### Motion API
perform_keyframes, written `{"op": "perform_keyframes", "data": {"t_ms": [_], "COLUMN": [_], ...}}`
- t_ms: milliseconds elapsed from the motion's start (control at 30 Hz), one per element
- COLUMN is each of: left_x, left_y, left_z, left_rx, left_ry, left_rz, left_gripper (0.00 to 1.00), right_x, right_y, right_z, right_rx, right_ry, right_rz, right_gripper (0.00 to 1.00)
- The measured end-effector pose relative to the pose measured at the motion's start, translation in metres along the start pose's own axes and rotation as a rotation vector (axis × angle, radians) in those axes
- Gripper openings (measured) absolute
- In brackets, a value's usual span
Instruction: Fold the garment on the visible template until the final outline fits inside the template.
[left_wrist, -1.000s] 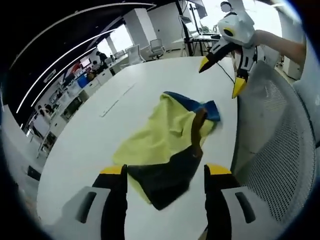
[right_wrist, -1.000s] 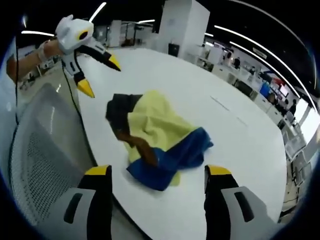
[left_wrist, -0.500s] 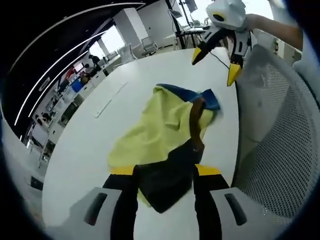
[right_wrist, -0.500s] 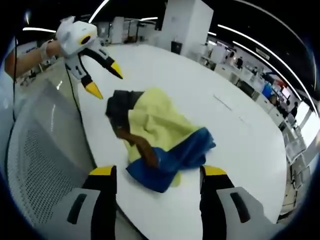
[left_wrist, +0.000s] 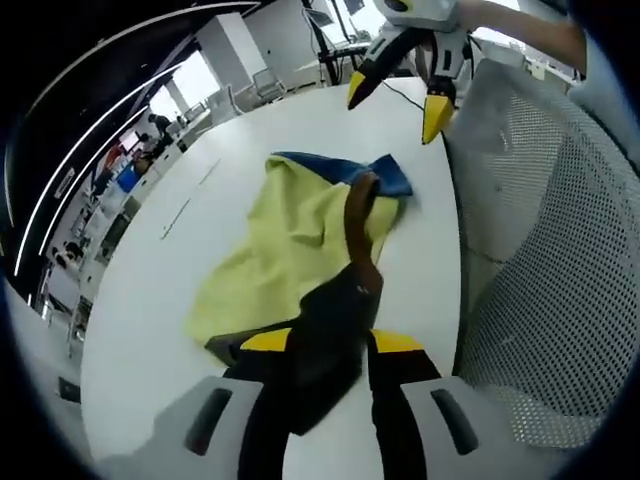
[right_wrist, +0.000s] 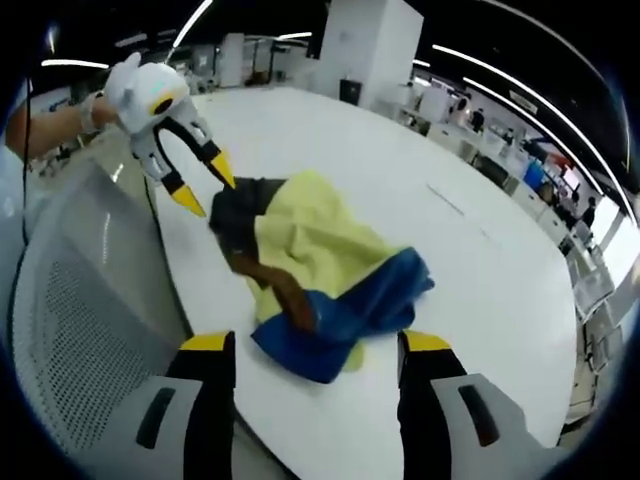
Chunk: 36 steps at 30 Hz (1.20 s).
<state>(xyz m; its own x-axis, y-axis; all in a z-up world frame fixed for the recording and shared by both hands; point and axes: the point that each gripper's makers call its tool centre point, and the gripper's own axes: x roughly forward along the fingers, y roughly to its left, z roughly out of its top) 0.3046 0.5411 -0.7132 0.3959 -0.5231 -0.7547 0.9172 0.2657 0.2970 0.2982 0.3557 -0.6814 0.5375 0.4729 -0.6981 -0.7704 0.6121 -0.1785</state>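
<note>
With both grippers' fingers spread wide, the left gripper (left_wrist: 318, 342) should pinch the garment (left_wrist: 300, 250)'s dark corner cleanly off the surface (left_wrist: 200, 240) first.

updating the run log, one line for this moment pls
stage: pre-fold | garment: crumpled on table | left gripper: open at dark end | right gripper: open near blue end

1. I see even, bright indoor light from long ceiling strips (left_wrist: 110, 70), which curve strongly with the fisheye bend.
2. Windows (left_wrist: 195, 80) blow out to white glare in my left gripper view.
3. The white table (right_wrist: 400, 180) reflects light softly; shadows under the garment (right_wrist: 310, 265) stay faint.
4. Edges smear slightly, and far desks look soft.
</note>
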Motion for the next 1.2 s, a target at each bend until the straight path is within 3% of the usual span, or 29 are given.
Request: {"op": "perform_keyframes", "data": {"t_ms": [400,600,933,1200], "left_x": [0.017,0.026,0.036,0.043], "left_y": [-0.013,-0.023,-0.022,-0.018], "left_z": [0.004,0.006,0.002,-0.007], "left_rx": [0.122,0.175,0.249,0.362], "left_ry": [0.005,0.008,0.04,0.097], "left_rz": [-0.048,-0.104,-0.109,-0.082], "left_gripper": [0.17,0.15,0.16,0.17], "right_x": [0.002,0.002,0.002,0.003], "right_y": [0.002,0.001,0.001,0.001], "right_z": [-0.003,-0.004,-0.006,-0.006], "right_rx": [0.004,0.003,0.014,0.018], "right_ry": [0.008,0.01,0.012,0.013], "right_rz": [0.008,0.004,0.007,0.009], "right_gripper": [0.64,0.63,0.63,0.63]}}
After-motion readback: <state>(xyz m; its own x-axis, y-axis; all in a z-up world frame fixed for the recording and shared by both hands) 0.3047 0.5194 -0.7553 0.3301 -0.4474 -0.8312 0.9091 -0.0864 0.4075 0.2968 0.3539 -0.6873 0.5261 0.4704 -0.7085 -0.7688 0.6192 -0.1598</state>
